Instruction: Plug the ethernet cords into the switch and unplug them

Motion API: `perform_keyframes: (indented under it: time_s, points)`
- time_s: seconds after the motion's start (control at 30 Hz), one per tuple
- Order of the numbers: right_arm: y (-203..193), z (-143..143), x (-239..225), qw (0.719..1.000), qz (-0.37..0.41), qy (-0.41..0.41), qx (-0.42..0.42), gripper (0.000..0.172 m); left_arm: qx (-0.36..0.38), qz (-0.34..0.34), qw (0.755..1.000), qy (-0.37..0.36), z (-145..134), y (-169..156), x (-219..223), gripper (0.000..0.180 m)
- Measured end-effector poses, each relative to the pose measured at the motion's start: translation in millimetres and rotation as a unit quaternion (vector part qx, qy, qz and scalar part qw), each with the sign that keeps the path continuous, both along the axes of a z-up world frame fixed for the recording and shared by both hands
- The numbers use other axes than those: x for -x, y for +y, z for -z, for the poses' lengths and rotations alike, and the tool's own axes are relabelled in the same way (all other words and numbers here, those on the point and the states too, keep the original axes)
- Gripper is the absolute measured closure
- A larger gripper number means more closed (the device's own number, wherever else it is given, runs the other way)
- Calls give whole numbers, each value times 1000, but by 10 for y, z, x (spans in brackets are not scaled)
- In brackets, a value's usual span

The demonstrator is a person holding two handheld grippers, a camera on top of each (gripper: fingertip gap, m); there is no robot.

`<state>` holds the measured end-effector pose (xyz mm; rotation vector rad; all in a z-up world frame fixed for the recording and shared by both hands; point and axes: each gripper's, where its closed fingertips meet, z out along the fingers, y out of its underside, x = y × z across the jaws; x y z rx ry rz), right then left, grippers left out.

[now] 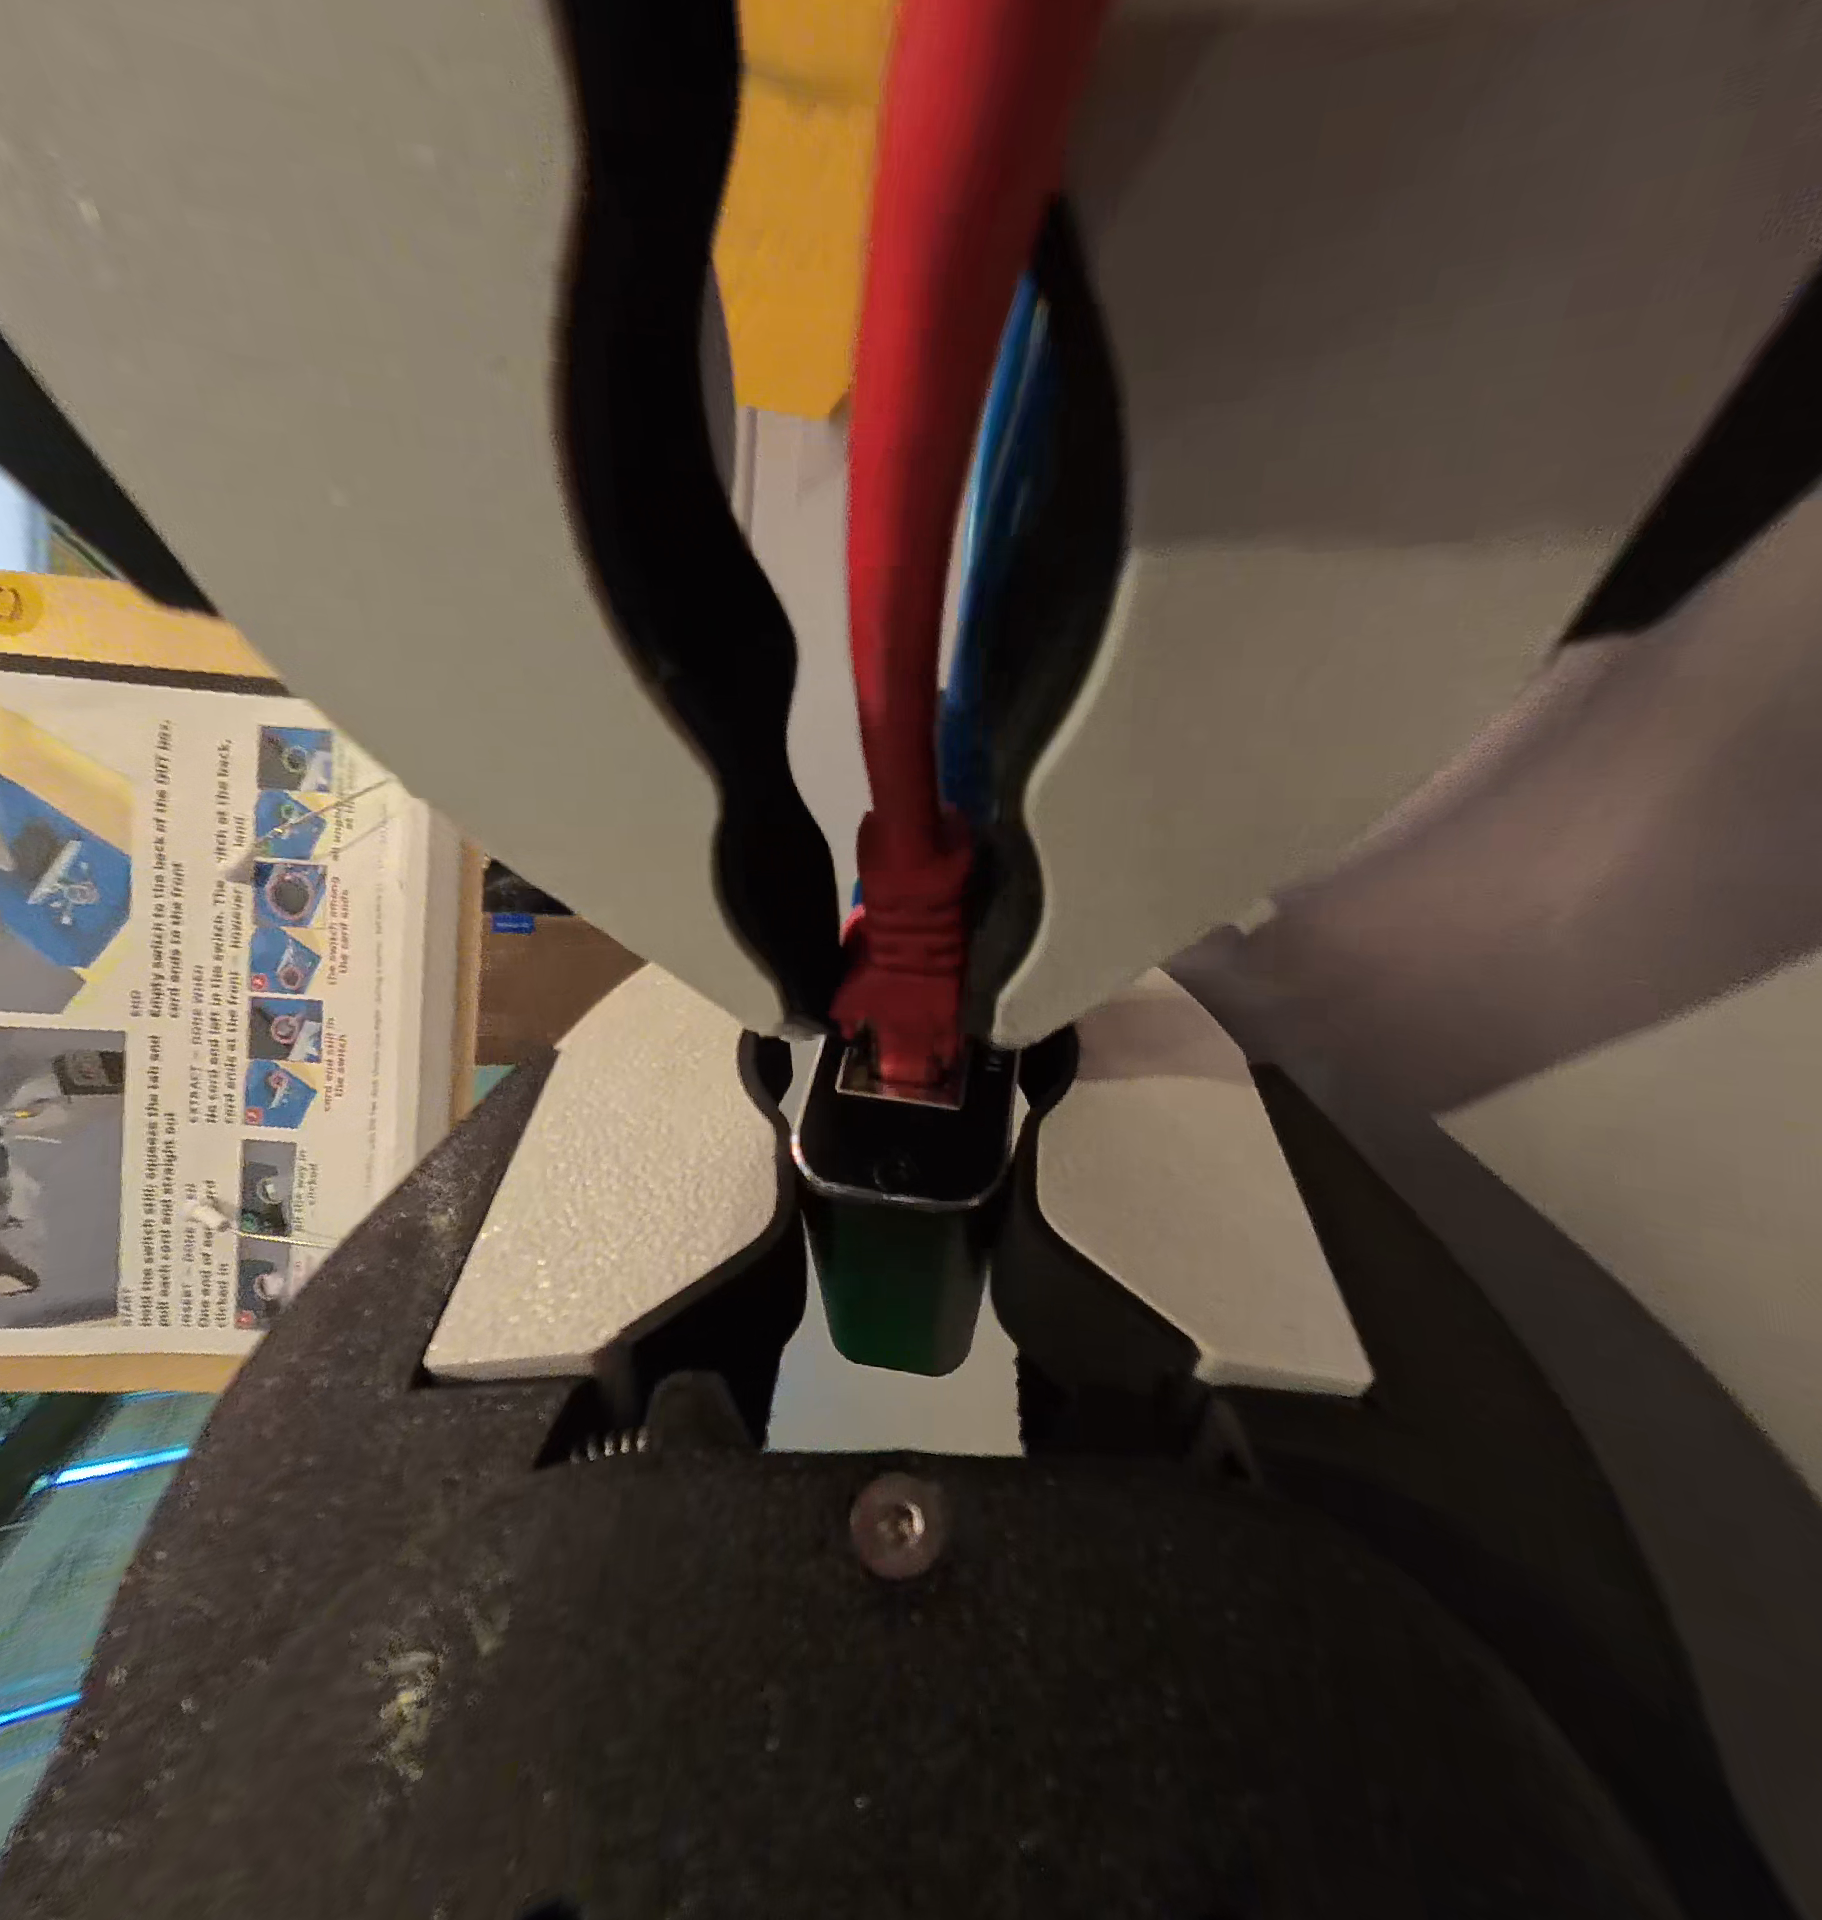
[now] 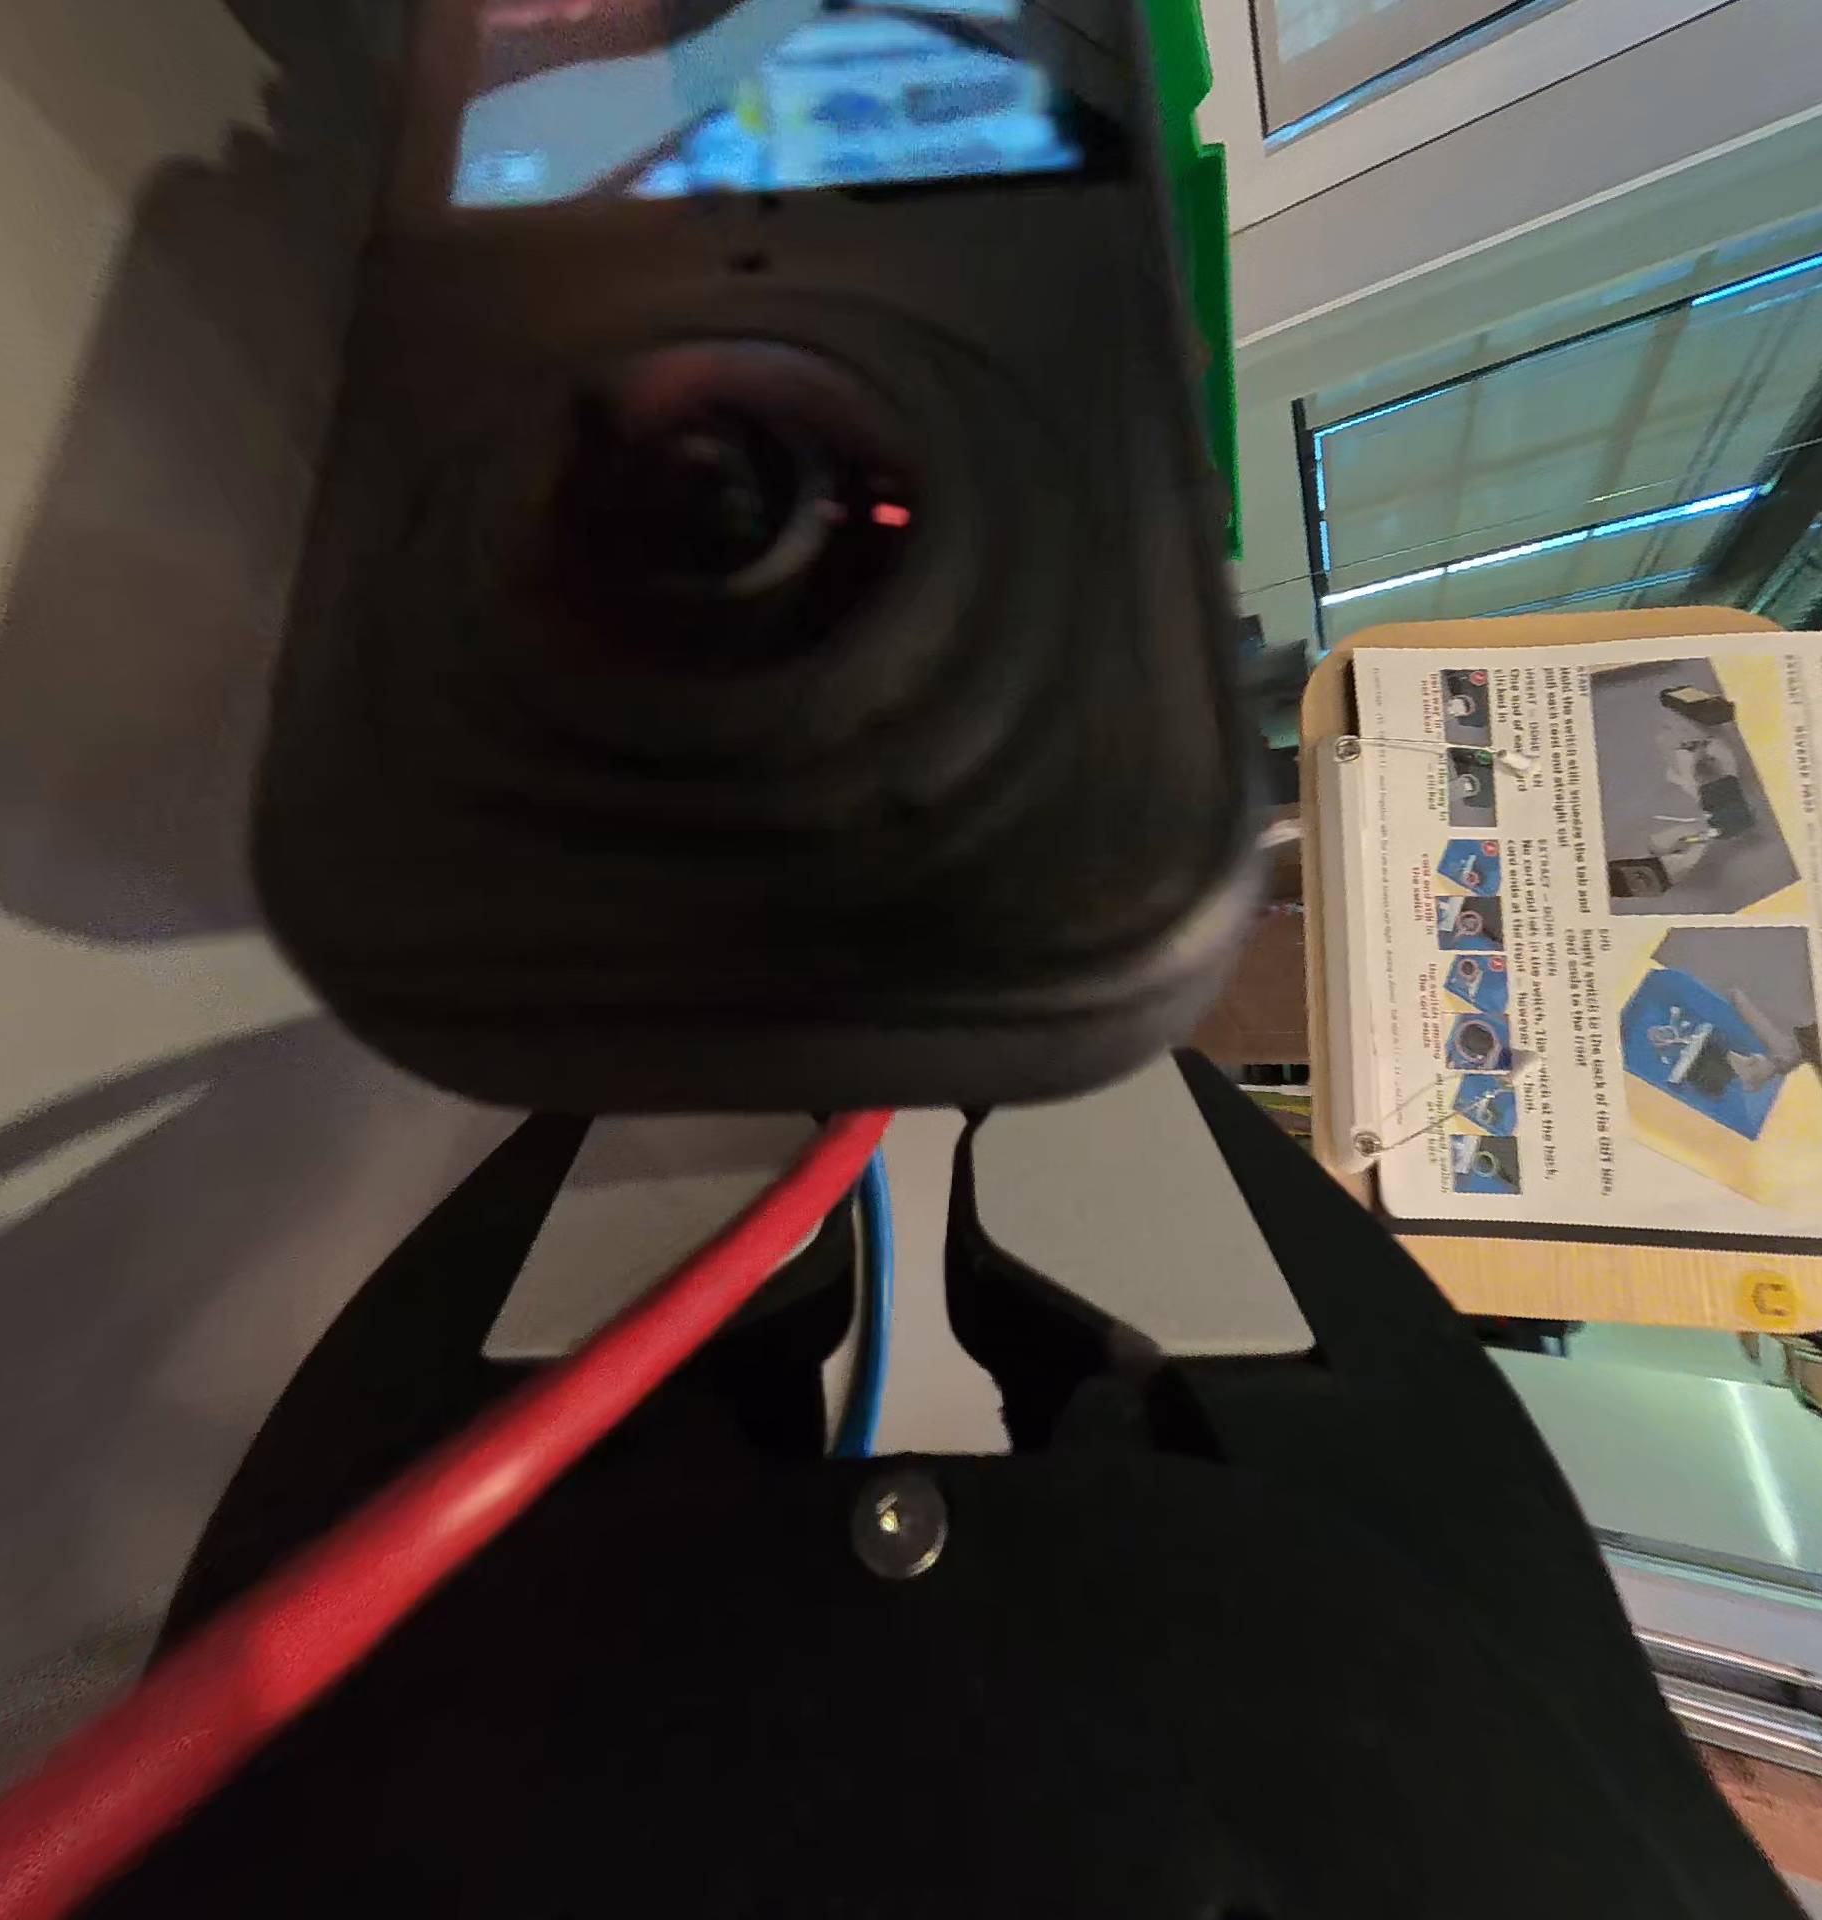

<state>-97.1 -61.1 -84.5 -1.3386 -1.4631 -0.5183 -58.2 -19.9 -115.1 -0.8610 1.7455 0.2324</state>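
A bright red cord [image 1: 917, 520] ends in a darker red ribbed boot, seated in a black switch [image 1: 902, 1174] with a silvery rim round its port. Just behind the red cord runs a blue cord [image 1: 1000, 540]. The fingers [image 1: 668, 623] flanking the red cord are black-lined with pale grey outsides. Left of the switch, a white instruction sheet [image 1: 180, 997] carries blue and yellow pictures on a tan board.

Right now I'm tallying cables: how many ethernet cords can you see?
2. The red cord runs between the right gripper's fingers, its plug at the switch port. The blue cord lies behind it. Others may be hidden.
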Motion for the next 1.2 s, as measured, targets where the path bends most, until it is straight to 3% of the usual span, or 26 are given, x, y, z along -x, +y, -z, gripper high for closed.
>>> perform_keyframes:
  time_s: [0.03, 0.07, 0.1, 0.27, 0.53, 0.67, 0.87, 1.2]
  points:
    - [2, 4, 3, 1000, 1, -9, -8, 158, 4, -2, 1000, 3, 11, 1, 5, 140]
    - [3, 12, 9, 1000, 1, -15, -14, 24, 6, -2, 1000, 5, 23, 1, 10, 140]
    - [3, 16, 14, 1000, 2, -15, -19, 32, 10, 0, 1000, 6, 38, -4, 15, 140]
    - [-36, 9, 20, 1000, -2, -6, -19, 158, 9, 15, 1000, 1, 36, -56, -3, 139]
    - [-47, -49, 25, 999, -11, 25, -29, 158, 15, 9, 1000, -14, -15, -69, -7, 140]
    - [-28, -94, 15, 998, -1, 41, -45, 149, 20, 2, 1000, -17, -14, -51, 2, 140]
    - [-70, -78, 34, 998, -18, 11, -64, 158, 26, 5, 999, -24, -29, -76, -7, 140]
    - [-64, 52, 36, 998, -15, 42, 43, 159, -1, 4, 1000, 11, 66, -36, 7, 140]
